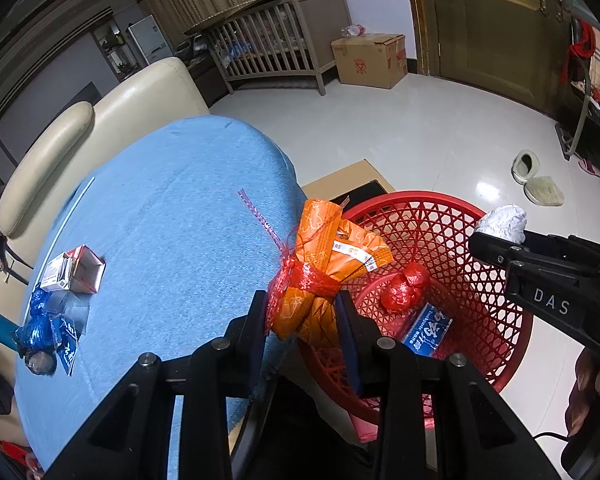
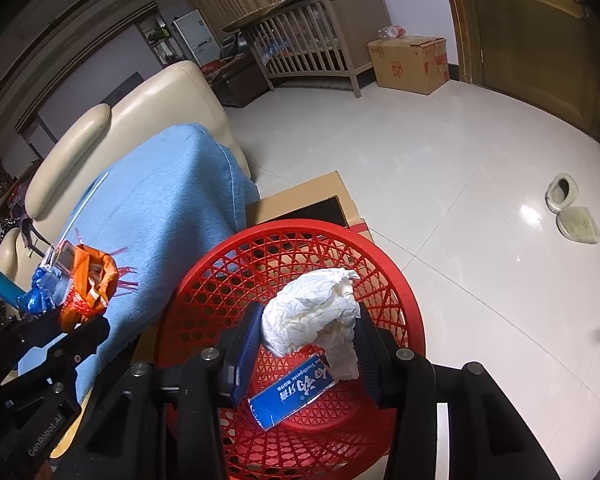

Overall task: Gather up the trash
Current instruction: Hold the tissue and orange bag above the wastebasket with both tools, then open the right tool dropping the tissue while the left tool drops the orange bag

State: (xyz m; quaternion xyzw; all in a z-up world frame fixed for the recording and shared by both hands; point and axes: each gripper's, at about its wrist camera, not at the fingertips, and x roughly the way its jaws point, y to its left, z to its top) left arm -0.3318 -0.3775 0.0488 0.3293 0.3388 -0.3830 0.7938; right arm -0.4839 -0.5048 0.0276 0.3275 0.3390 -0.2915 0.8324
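Our left gripper has its jaws pinched on a crinkly orange plastic wrapper bundle tied with red mesh, at the red plastic lattice basket's rim. Our right gripper clamps a crumpled white paper wad above that basket, where a blue toothpaste box lies. Beside it, more wrappers rest on a blue woven cloth over a cream sofa; the floor is glossy white tile.

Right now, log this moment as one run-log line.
left gripper: shut on orange wrapper | right gripper: shut on crumpled tissue, over red basket | basket holds: toothpaste box
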